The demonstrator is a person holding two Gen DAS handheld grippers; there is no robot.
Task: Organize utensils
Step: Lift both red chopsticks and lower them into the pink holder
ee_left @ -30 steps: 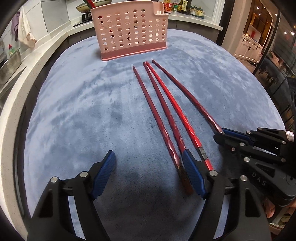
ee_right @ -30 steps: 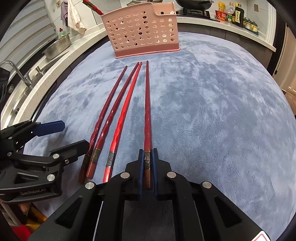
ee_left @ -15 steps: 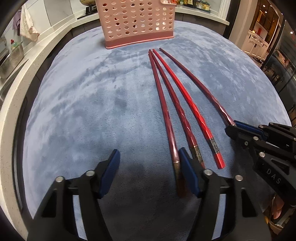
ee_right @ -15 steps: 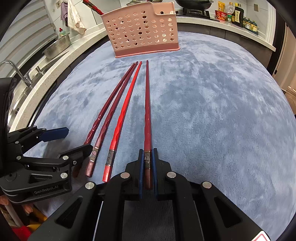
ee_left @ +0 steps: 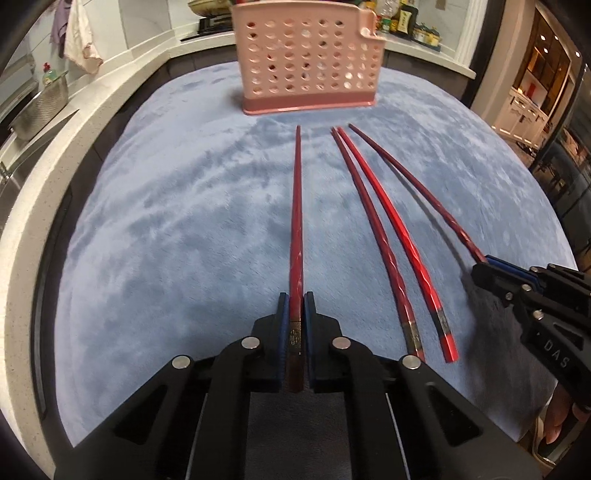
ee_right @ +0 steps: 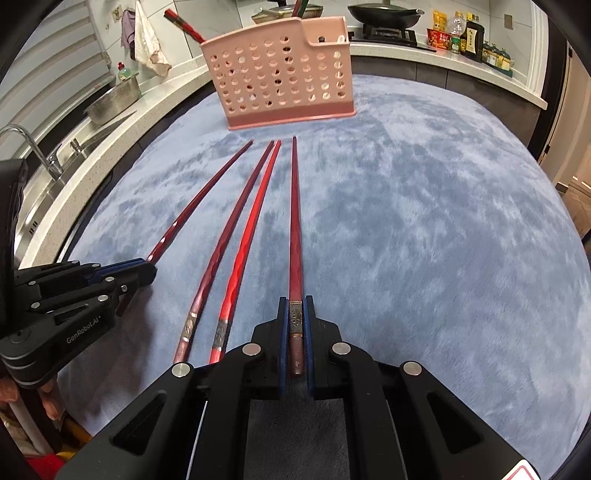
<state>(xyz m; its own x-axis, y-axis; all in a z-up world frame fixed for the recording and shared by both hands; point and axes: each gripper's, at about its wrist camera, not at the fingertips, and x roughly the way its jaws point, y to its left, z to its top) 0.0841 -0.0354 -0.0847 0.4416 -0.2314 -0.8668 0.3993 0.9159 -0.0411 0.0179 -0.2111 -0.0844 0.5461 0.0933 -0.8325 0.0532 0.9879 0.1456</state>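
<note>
My left gripper (ee_left: 296, 301) is clamped on the thick end of the leftmost red chopstick (ee_left: 296, 206), tip aimed at the pink basket (ee_left: 308, 62) standing at the far end of the blue cloth (ee_left: 177, 221). My right gripper (ee_right: 296, 302) pinches the rightmost chopstick (ee_right: 294, 214) likewise. Between them lie two loose chopsticks (ee_right: 236, 258) side by side; whether their tips touch, I can't quite tell.

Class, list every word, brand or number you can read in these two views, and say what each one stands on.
"DAS": on the right gripper, cut off by the frame edge.
"GenRobot.AI": on the left gripper.
Labels on the bottles at the back counter: too small to read.
</note>
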